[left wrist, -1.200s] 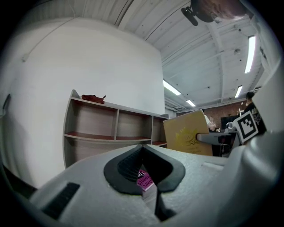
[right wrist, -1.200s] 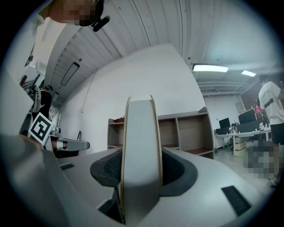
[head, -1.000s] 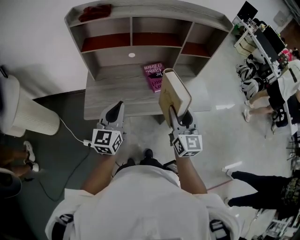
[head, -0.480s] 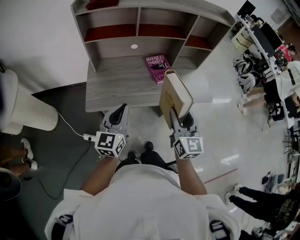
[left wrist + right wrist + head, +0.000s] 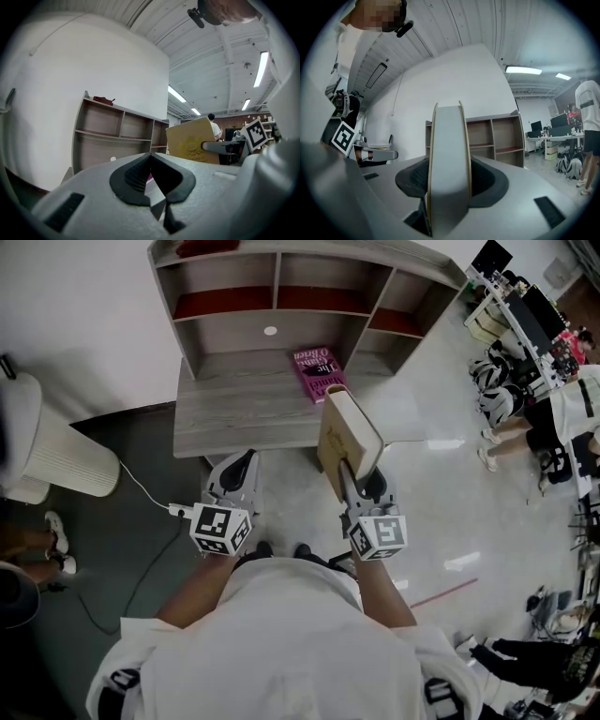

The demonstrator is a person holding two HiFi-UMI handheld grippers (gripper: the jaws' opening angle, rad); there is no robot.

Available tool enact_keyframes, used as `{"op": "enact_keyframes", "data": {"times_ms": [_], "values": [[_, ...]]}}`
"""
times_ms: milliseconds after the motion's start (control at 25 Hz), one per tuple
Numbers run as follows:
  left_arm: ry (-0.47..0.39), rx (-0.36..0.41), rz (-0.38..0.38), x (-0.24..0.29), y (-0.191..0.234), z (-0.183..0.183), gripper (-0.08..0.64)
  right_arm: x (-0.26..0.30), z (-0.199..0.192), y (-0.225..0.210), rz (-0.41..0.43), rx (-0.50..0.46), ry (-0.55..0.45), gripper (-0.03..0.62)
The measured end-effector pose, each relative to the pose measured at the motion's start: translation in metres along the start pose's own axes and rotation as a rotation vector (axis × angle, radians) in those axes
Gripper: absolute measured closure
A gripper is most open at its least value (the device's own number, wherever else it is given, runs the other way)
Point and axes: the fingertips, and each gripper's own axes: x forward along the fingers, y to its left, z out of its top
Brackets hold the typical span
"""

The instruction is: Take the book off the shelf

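Right gripper point(image 5: 347, 467) clamps the tan book point(image 5: 349, 426) upright, in the air just in front of the grey shelf point(image 5: 253, 329); left gripper point(image 5: 246, 457) beside it, jaws closed, empty

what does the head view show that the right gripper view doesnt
Only the head view: a pink book lying flat on the desk in front of the shelf, and a cable on the floor.
Only the right gripper view: a ceiling light, and the held book's page edge seen end-on between the jaws.
Both: the shelf, the tan book clamped in the right gripper, the left gripper, and a bystander on the right.
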Motion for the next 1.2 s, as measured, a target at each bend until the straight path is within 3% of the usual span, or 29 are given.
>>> {"op": "enact_keyframes", "data": {"times_ms": [600, 1200], "values": [[0.027, 0.016, -0.032, 0.016, -0.052, -0.008, 0.546, -0.038, 0.003, -0.060, 0.003, -0.008, -0.023, 0.383], [0.034, 0.011, -0.063, 0.033, -0.085, -0.015, 0.546, -0.069, 0.006, -0.092, -0.001, -0.012, -0.042, 0.383]]}}
